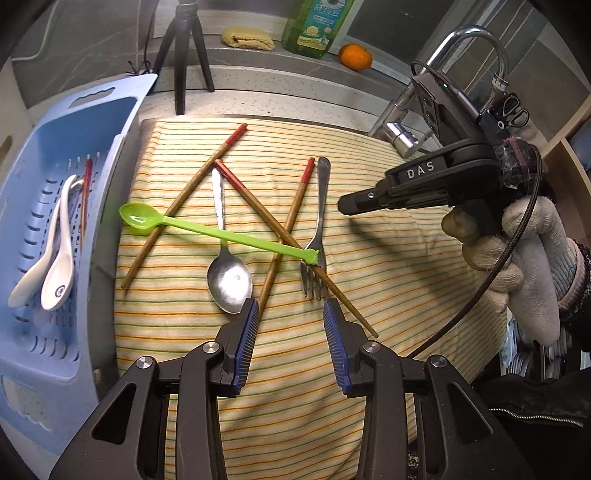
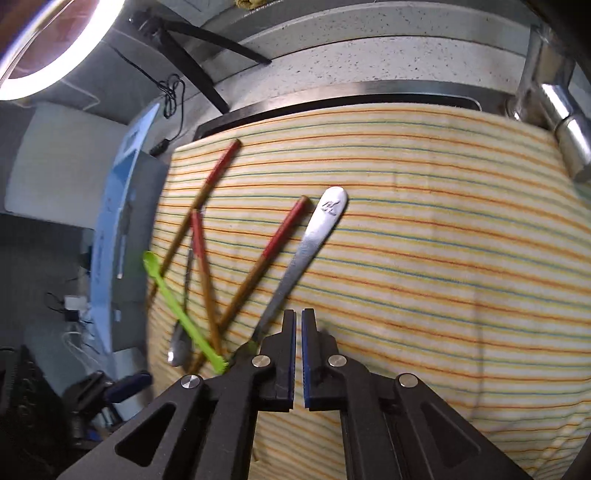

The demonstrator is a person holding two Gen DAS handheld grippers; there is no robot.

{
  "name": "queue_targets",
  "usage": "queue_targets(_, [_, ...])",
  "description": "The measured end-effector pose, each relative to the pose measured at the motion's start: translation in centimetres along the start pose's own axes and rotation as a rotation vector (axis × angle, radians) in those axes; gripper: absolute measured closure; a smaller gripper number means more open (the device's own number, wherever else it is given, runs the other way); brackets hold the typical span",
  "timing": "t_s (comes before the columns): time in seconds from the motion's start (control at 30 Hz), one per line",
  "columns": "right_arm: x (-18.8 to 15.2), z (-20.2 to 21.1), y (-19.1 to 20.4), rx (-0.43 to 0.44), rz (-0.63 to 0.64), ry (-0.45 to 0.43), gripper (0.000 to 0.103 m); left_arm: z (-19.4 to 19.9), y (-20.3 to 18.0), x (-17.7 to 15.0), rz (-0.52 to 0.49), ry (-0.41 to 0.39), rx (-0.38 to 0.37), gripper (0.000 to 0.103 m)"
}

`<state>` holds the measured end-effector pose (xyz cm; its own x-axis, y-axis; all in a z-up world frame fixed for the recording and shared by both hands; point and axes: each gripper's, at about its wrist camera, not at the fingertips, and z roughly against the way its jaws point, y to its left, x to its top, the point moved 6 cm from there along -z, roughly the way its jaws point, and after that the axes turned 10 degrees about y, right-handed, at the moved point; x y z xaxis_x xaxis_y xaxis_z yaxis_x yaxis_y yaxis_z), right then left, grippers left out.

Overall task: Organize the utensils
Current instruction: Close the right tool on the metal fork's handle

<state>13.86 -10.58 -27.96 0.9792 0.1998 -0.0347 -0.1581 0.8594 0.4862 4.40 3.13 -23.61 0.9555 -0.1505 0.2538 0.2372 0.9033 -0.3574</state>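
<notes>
Right gripper (image 2: pixel 298 321) is pinched fully together with nothing between the pads, hovering above the striped cloth (image 1: pixel 388 266) just beside the fork (image 1: pixel 318 225). Left gripper (image 1: pixel 291 314) stands partly open and empty, its tips over the near ends of the pile — holding nothing. Taking the fork as landmark: three red-tipped chopsticks (image 1: pixel 184 210) lie crossed to its left, one passing under its tines; the steel spoon (image 1: pixel 228 273) sits left of it, bowl toward the camera; the green plastic spoon (image 1: pixel 207 229) lies across the lot, its tail end touching the fork's neck. Well left of the fork, off the cloth, the blue basket (image 1: pixel 122 122) already holds two white ceramic spoons (image 1: pixel 55 258) and what looks like a chopstick. My read: the next pick is from the tangle, and the top piece goes first — the green spoon rests over everything, so lifting it disturbs nothing. The right jaws need to reopen before any approach; grip a handle mid-length, across its width, and lift straight up so crossed pieces don't drag. The cloth is soft and drapes over a sink edge, so pressing down may bunch it. Beyond the fork: the faucet (image 1: pixel 476 40), an orange (image 1: pixel 355 56), a green detergent bottle (image 1: pixel 317 26), a sponge (image 1: pixel 247 37) and a tripod (image 1: pixel 183 48) on the speckled counter.
</notes>
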Motion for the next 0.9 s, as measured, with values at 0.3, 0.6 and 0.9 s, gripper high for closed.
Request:
queue_targets(0.3, [0.4, -2.3, 2.0, -0.001, -0.048, 0.052, 0.089, 0.8, 0.5, -0.3, 0.011, -0.015, -0.001, 0.068])
queue_targets(0.6, [1.3, -2.8, 2.7, -0.077, -0.107, 0.102, 0.086, 1.3, 1.0, -0.8, 0.029, -0.046, -0.027, 0.068])
queue_targets(0.9, [2.0, -3.5, 3.2, -0.172, -0.147, 0.167, 0.086, 1.9, 1.3, -1.2, 0.035, -0.079, -0.067, 0.068])
